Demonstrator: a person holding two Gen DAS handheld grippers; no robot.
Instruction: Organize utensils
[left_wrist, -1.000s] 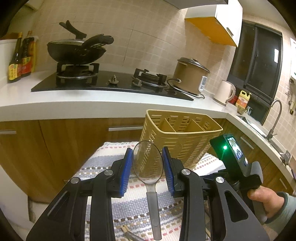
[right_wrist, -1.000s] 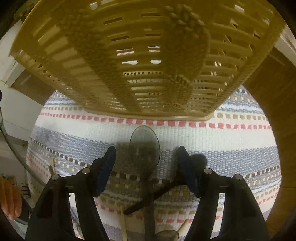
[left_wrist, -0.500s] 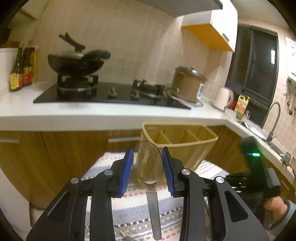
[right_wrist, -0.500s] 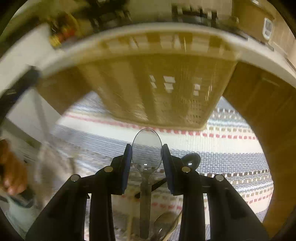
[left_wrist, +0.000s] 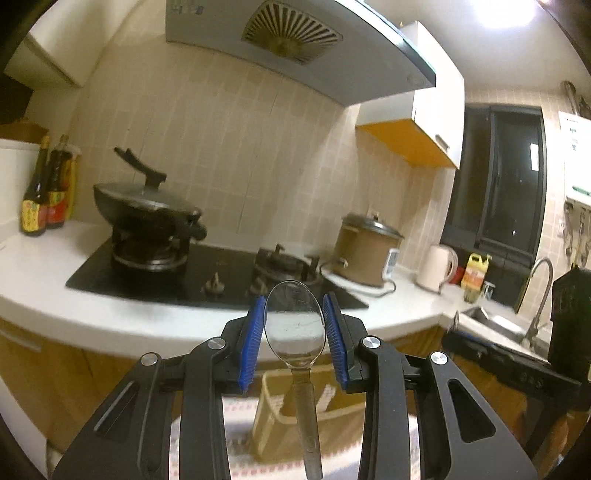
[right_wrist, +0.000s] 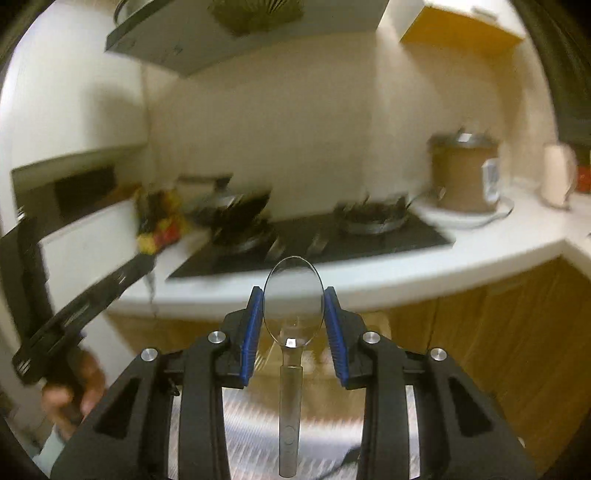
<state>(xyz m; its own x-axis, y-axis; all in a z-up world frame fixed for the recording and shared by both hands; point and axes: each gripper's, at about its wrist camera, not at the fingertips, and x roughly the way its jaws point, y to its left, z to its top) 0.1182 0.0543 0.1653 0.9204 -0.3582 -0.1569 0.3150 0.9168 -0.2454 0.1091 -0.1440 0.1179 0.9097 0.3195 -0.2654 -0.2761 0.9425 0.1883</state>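
Observation:
My left gripper (left_wrist: 294, 318) is shut on a clear plastic spoon (left_wrist: 294, 325), its bowl pinched between the blue pads and its handle hanging down toward the camera. Below it, low in the left wrist view, the beige slotted utensil basket (left_wrist: 273, 417) stands on the striped mat (left_wrist: 236, 443). My right gripper (right_wrist: 293, 308) is shut on a second clear spoon (right_wrist: 293, 306) in the same way, bowl up and handle down. Behind its fingers the basket (right_wrist: 373, 325) shows only as a blurred beige patch. Both grippers are lifted and point roughly level at the stove.
A white counter (left_wrist: 92, 317) carries a black hob (left_wrist: 207, 273) with a lidded wok (left_wrist: 144, 210), sauce bottles (left_wrist: 44, 192), a brown rice cooker (left_wrist: 365, 251) and a kettle (left_wrist: 437, 267). The sink with tap (left_wrist: 532, 295) is at right. A hand (right_wrist: 74, 398) holds the other gripper at left.
The right gripper closed on a clear spoon lying on the mat and lifted it, tilting up toward the stove. The left gripper rose with its spoon, so the basket dropped low in view.

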